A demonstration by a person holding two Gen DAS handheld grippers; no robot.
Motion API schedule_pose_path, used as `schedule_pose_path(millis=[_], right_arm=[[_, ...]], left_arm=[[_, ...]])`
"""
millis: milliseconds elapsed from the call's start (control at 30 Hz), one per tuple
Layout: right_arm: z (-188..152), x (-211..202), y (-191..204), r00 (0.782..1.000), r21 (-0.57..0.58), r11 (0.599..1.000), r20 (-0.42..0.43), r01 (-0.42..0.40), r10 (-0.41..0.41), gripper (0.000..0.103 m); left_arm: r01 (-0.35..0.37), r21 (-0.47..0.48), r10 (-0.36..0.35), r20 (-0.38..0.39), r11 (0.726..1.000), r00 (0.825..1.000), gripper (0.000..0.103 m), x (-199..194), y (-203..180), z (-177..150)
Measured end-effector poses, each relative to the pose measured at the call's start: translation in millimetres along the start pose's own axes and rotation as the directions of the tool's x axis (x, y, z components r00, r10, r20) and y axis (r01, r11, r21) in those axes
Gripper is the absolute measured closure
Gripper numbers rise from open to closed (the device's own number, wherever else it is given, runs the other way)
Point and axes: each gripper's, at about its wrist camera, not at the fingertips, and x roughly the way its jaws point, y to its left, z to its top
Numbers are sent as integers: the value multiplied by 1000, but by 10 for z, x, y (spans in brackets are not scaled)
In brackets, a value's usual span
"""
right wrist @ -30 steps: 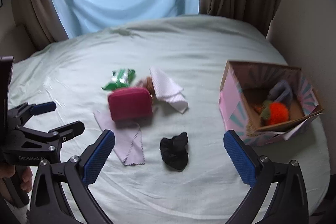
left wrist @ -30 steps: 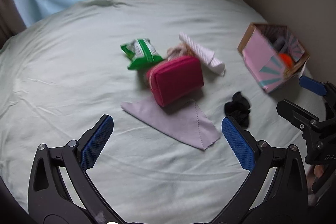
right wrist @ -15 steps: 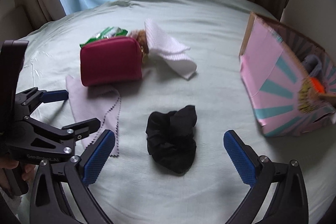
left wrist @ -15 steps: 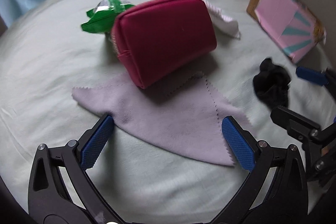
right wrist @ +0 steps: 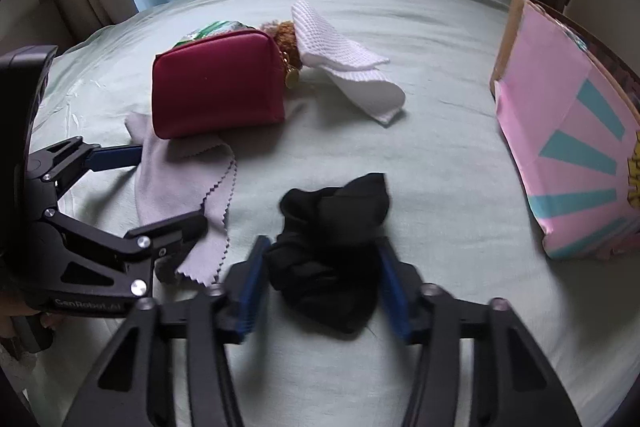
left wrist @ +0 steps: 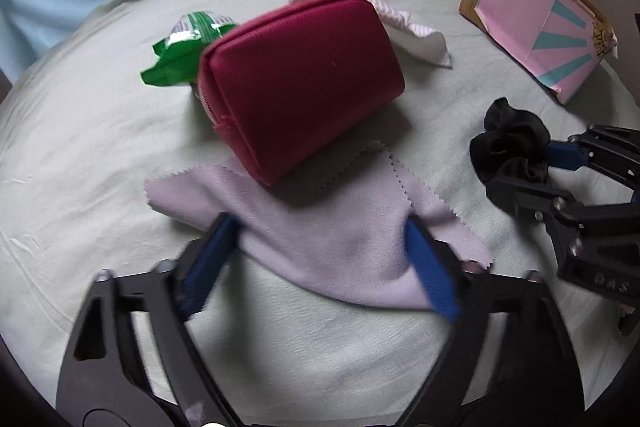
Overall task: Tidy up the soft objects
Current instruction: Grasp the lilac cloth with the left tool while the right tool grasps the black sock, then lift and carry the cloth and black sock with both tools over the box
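A lilac cloth point(left wrist: 328, 227) lies on the bed with a red pouch point(left wrist: 304, 83) resting on its far edge. My left gripper point(left wrist: 320, 259) is open, its blue pads straddling the cloth's near part and closing in. A black scrunchie point(right wrist: 332, 243) lies between the pads of my right gripper point(right wrist: 324, 279), which is open and narrowing around it. The scrunchie point(left wrist: 512, 143) and cloth point(right wrist: 180, 187) show in both views. A white waffle cloth point(right wrist: 344, 63), a green packet point(left wrist: 184, 51) and a brown plush point(right wrist: 286, 35) lie behind the pouch.
A pink and teal cardboard box point(right wrist: 568, 131) stands at the right, also in the left wrist view point(left wrist: 536, 23). The pale green bedsheet point(right wrist: 440, 187) covers the bed. Curtains and a blue drape hang behind.
Both grippers moved down and forward onto the bed. The left pads now straddle the lilac cloth and the right pads flank the scrunchie. Both jaws have narrowed.
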Motion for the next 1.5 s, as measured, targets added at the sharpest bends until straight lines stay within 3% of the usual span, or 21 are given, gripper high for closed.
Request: schedule_pose_path(millis=[200, 300, 633, 967, 1167, 1500], right_arm=[[88, 0, 65, 1000, -5, 1000, 5, -13, 13, 73], [123, -20, 105, 1000, -4, 1000, 11, -18, 19, 73], [242, -172, 159, 999, 11, 999, 32, -30, 29, 73], [407, -590, 193, 998, 11, 999, 60, -31, 30, 73], [617, -1077, 178, 994, 15, 1000, 106, -20, 19, 73], [1023, -2191, -95, 979, 50, 999, 202, -1, -9, 73]], left_arm=[[0, -29, 0, -1, 1000, 1000, 81, -70, 121, 45], [22, -38, -22, -3, 999, 1000, 91, -104, 128, 56], [38, -68, -38, 1, 997, 999, 96, -308, 153, 45], [37, -107, -34, 31, 994, 999, 96, -873, 120, 78], [36, -141, -27, 67, 989, 997, 96, -1336, 85, 325], [9, -152, 16, 159, 988, 987, 96, -2256, -197, 1014]])
